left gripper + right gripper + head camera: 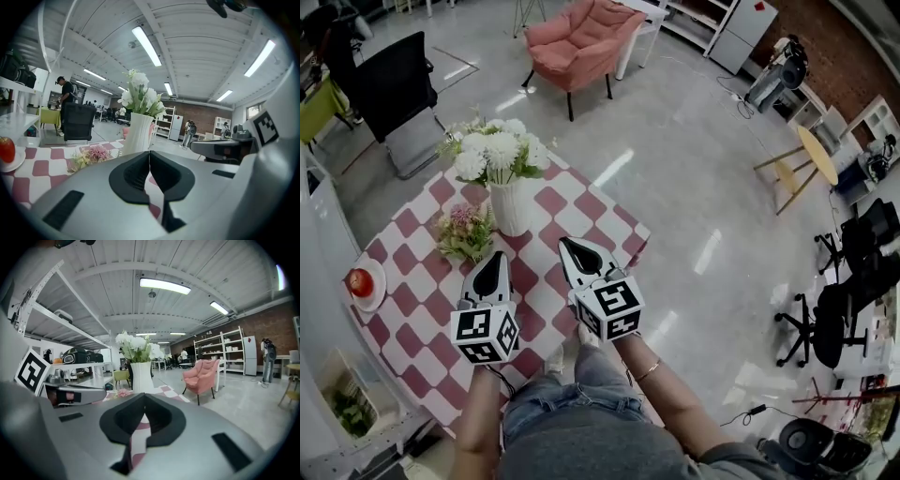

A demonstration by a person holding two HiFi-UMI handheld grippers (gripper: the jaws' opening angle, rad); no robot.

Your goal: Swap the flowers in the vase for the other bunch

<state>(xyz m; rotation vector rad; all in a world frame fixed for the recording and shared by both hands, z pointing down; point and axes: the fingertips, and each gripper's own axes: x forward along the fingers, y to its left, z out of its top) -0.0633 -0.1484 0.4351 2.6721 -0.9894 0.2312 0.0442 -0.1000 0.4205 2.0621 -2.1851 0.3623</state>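
The left hand-held gripper (495, 255) and right hand-held gripper (565, 242) are grey with marker cubes (485, 336); the person wears jeans (572, 412).

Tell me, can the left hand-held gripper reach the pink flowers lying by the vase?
Probably yes. The pink flowers lie on the table just ahead of the left hand-held gripper, nothing between them. Its jaws are shut, so they must open first.

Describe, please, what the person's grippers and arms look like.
The left gripper and right gripper have light grey, tapering shells with black pads inside the jaws. Each carries a white cube with black square markers. The forearms have no sleeves; a thin bracelet circles the right wrist.
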